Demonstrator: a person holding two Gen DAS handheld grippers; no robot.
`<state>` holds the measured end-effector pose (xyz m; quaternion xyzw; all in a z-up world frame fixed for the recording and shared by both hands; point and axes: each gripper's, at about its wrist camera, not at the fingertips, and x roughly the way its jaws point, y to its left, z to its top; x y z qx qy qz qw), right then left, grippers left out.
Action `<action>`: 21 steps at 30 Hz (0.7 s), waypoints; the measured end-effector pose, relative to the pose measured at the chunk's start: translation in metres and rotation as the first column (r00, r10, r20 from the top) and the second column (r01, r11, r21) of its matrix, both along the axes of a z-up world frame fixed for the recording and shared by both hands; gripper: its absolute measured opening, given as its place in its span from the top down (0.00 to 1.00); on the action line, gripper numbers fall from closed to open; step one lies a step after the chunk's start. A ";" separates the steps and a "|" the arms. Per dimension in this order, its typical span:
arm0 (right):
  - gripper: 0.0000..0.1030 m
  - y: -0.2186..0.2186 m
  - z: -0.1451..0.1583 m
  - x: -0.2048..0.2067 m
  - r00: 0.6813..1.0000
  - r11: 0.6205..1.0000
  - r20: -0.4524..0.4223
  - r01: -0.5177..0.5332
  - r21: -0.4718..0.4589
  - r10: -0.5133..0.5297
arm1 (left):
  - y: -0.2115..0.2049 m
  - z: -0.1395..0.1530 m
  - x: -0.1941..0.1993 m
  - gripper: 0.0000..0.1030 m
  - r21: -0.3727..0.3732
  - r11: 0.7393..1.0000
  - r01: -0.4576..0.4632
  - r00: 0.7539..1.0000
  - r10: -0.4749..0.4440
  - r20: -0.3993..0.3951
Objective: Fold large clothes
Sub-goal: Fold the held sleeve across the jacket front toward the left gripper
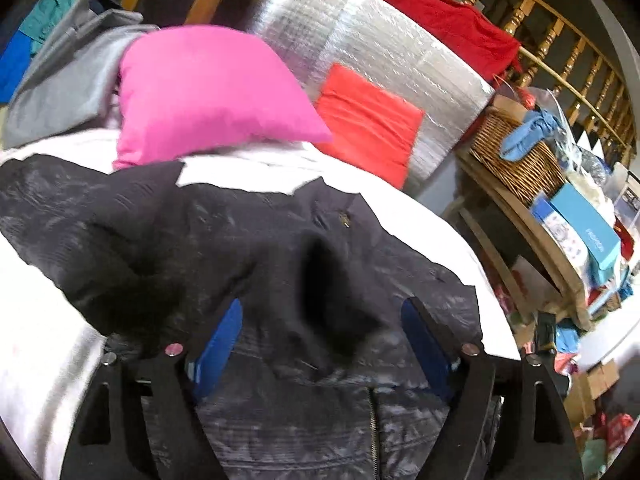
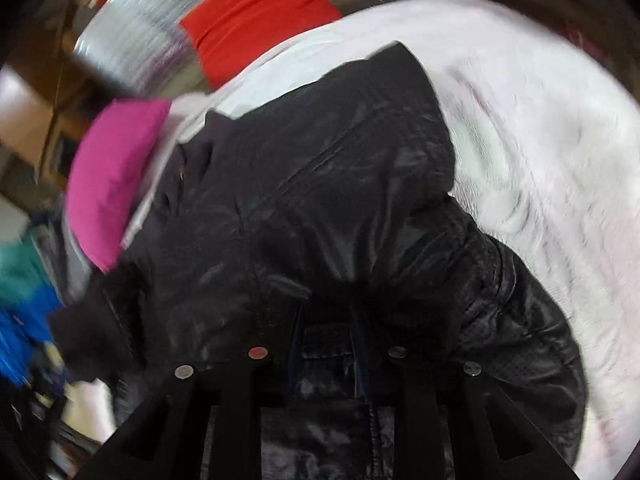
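A black padded jacket lies spread on a white bed cover; it also shows in the right wrist view. My left gripper is open, its blue-padded fingers wide apart, with a bunched fold of the jacket lying between them over the zipper. My right gripper is nearly closed on a fold of the jacket at the zipper line; its fingertips are buried in the fabric. The right wrist view is blurred by motion.
A pink pillow and a red cushion sit at the head of the bed against a silver foil panel. Grey clothes are piled at the left. A wicker basket on a cluttered wooden shelf stands at the right.
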<state>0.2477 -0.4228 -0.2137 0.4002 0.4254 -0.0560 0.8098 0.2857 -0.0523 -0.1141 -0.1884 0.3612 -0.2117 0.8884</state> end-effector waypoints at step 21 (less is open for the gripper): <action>0.29 0.036 0.037 -0.006 0.992 0.965 0.083 -0.073 -0.253 0.097 | -0.077 -0.089 0.028 0.02 0.546 0.838 -0.005 0.981 0.111 -0.161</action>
